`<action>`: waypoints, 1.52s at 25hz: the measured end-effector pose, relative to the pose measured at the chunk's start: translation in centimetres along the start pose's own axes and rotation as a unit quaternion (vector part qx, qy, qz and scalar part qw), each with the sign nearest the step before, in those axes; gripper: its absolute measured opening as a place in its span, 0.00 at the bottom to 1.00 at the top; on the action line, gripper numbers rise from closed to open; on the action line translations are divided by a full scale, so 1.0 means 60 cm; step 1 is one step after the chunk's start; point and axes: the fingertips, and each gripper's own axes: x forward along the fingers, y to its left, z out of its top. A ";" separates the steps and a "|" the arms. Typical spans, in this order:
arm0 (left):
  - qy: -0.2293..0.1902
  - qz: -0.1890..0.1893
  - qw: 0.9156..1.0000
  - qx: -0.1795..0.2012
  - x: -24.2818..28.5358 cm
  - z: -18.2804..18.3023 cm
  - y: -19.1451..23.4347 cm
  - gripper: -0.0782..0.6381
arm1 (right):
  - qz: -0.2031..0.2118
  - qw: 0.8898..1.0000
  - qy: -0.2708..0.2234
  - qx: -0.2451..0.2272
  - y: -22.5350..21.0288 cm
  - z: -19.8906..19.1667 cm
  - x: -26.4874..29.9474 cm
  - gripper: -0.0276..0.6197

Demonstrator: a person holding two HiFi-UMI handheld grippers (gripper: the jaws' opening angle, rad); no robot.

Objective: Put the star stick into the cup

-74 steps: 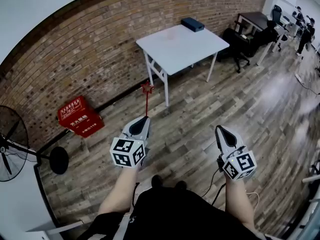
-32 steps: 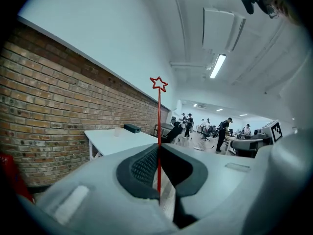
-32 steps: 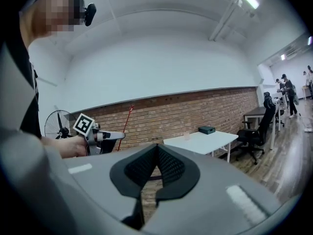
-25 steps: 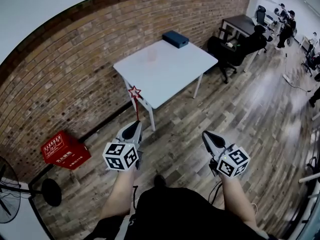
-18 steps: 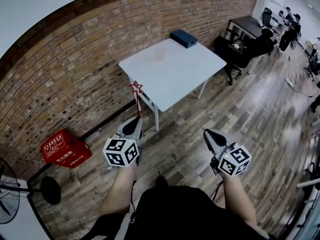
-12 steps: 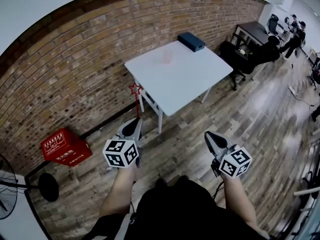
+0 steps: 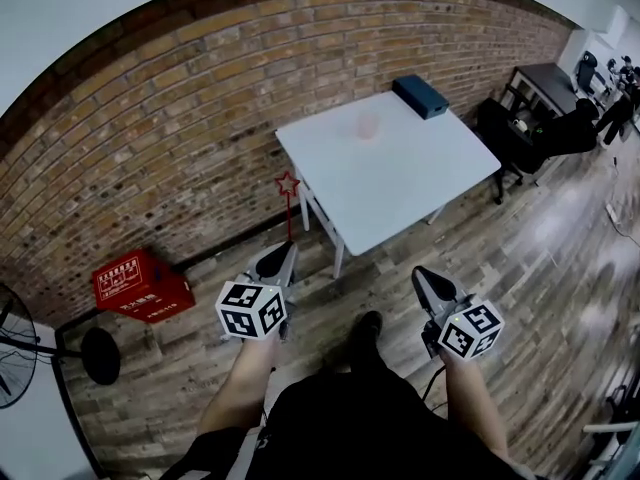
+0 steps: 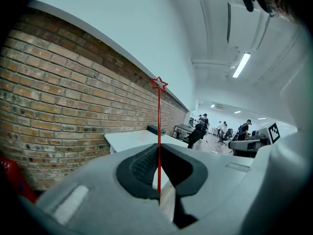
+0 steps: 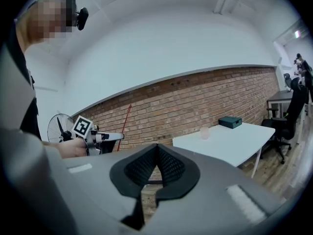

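A thin red stick with a star on top stands upright, and my left gripper is shut on its lower end. In the left gripper view the stick runs up from between the closed pads of my left gripper to the star. A pale pink cup stands on the white table, well ahead and to the right of the stick. My right gripper hangs over the floor, shut and empty. The right gripper view shows the right gripper, the cup and the left gripper.
A dark blue box lies at the table's far corner by the brick wall. A red crate and a standing fan are on the floor to the left. Office chairs, a dark desk and people are far right.
The table has come to sit further right and nearer in the head view as the person walks towards it. The star stick stays upright in the left gripper. Both grippers stay shut.
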 end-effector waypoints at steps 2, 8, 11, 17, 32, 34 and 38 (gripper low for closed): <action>0.006 0.002 1.000 0.003 0.040 0.004 0.003 0.13 | 0.000 1.000 -0.006 0.003 -0.034 0.012 0.021 0.04; 0.023 -0.001 1.000 0.006 0.194 0.024 -0.011 0.13 | 0.002 1.000 -0.009 0.017 -0.170 0.038 0.078 0.04; 0.026 -0.001 1.000 0.013 0.266 0.052 -0.025 0.13 | 0.003 0.999 -0.012 0.029 -0.247 0.062 0.105 0.04; 0.024 0.013 0.998 0.054 0.365 0.101 -0.042 0.13 | 0.027 0.999 -0.018 0.024 -0.331 0.109 0.157 0.04; 0.009 0.009 0.999 0.031 0.465 0.165 0.089 0.13 | 0.039 0.999 0.012 0.013 -0.352 0.155 0.332 0.04; 0.006 0.002 1.000 0.030 0.471 0.177 0.115 0.13 | 0.038 0.999 0.014 0.009 -0.341 0.161 0.361 0.04; 0.012 -0.019 0.999 0.044 0.493 0.189 0.148 0.13 | 0.033 0.999 0.022 -0.005 -0.323 0.167 0.398 0.04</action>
